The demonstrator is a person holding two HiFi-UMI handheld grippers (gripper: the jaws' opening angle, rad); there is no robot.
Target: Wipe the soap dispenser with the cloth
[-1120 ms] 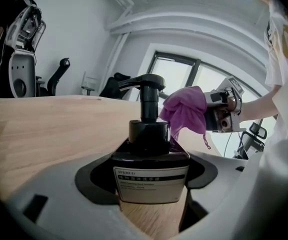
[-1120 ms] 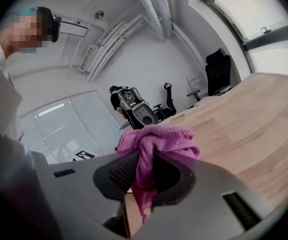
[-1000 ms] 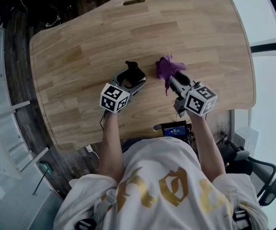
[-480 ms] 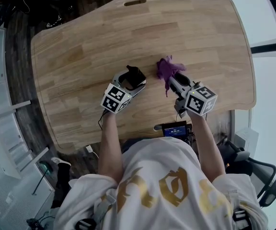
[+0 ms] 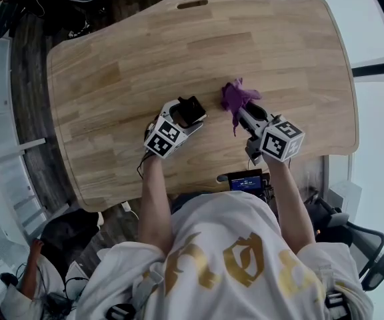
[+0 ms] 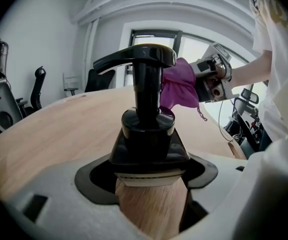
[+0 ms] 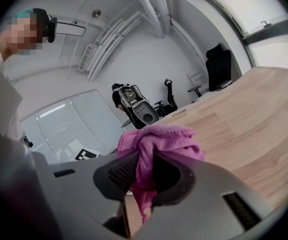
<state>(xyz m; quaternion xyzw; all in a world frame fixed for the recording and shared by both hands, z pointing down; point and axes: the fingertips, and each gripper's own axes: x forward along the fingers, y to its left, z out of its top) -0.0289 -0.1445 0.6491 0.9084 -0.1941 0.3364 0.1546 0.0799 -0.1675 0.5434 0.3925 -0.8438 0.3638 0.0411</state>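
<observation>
Your arms: both reach forward from the bottom of the head view, one tool in each hand, side by side over the near middle of the bench [image 5: 145, 52].
Left tool [image 5: 187, 114]: its jaws are clamped on the soap dispenser [image 5: 191, 107]. In the left gripper view the left tool [image 6: 148, 181] squeezes the pale wood-coloured body just under the black collar.
Soap dispenser [image 6: 146, 129]: it stands upright in the grip at the centre of the frame, with the black pump head pointing to the left. No view shows you whether its base rests on the bench.
Right tool [image 5: 244, 112]: its jaws are pinched tight on the cloth [image 5: 235, 97]. In the right gripper view the right tool [image 7: 144, 176] has the fabric bunched above the jaws and a tail hanging below them.
Cloth [image 7: 161, 139]: purple and crumpled, it is held up off the bench, to the right of the dispenser. In the head view a strip of bare wood shows between the two. In the left gripper view the cloth [image 6: 179, 86] sits right of the pump neck, with the right tool [image 6: 211, 79] behind it.
Screen [image 5: 243, 181]: small and lit, it sits at the bench's near edge between your arms.
Bench slot [image 5: 192, 4]: a cut-out at the far edge, at the top of the frame.
Office chairs [image 7: 134, 104]: they stand beyond the bench, against the far wall.
</observation>
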